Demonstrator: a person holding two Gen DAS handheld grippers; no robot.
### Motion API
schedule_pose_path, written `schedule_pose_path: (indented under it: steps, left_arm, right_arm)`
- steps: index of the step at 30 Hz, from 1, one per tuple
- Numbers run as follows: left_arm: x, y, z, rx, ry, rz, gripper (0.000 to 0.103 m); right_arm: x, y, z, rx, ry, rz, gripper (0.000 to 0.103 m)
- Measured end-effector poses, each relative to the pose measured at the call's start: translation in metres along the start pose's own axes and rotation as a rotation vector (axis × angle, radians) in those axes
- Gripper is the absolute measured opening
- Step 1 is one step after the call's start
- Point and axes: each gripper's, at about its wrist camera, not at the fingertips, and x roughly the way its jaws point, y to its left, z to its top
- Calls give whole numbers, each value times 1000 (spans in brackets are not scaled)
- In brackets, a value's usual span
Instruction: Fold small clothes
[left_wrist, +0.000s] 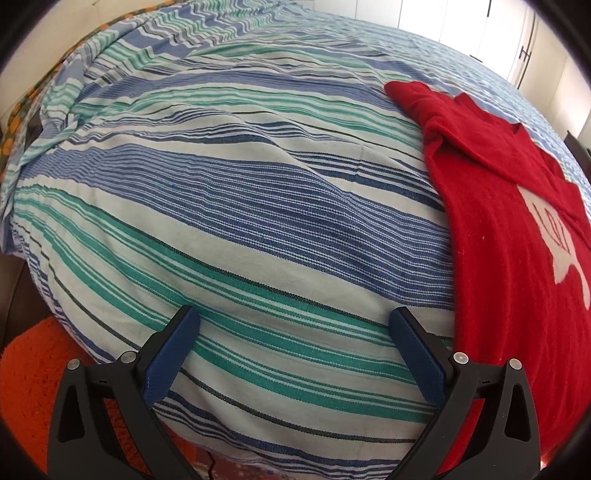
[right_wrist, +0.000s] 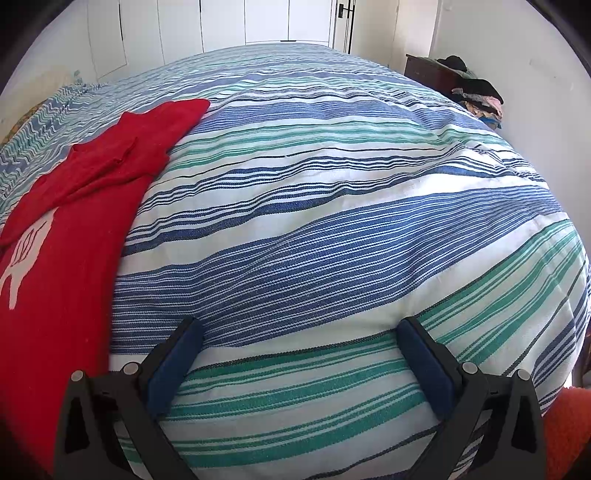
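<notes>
Both tongs hang spread and empty over the striped bedspread (left_wrist: 258, 206). The red jumper (left_wrist: 509, 236) lies between them, right of the left gripper (left_wrist: 295, 321) and left of the right gripper (right_wrist: 299, 328), its long axis running up the bed; neither looks clearly nearer.

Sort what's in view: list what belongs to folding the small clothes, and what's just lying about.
For the job:
- red knitted top with a white motif, lying on the bed
- left tongs, open and empty
- right tongs, open and empty

Just lying about:
- blue, green and white striped bedspread
- heap of dark and mixed clothes beside the bed
- orange fluffy rug
</notes>
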Motion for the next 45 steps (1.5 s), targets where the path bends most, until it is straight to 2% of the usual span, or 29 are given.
schedule_pose_path:
  steps: [45]
  left_arm:
    - [0, -4, 0, 9, -5, 19, 103]
  right_arm:
    - [0, 1, -1, 0, -2, -2, 103]
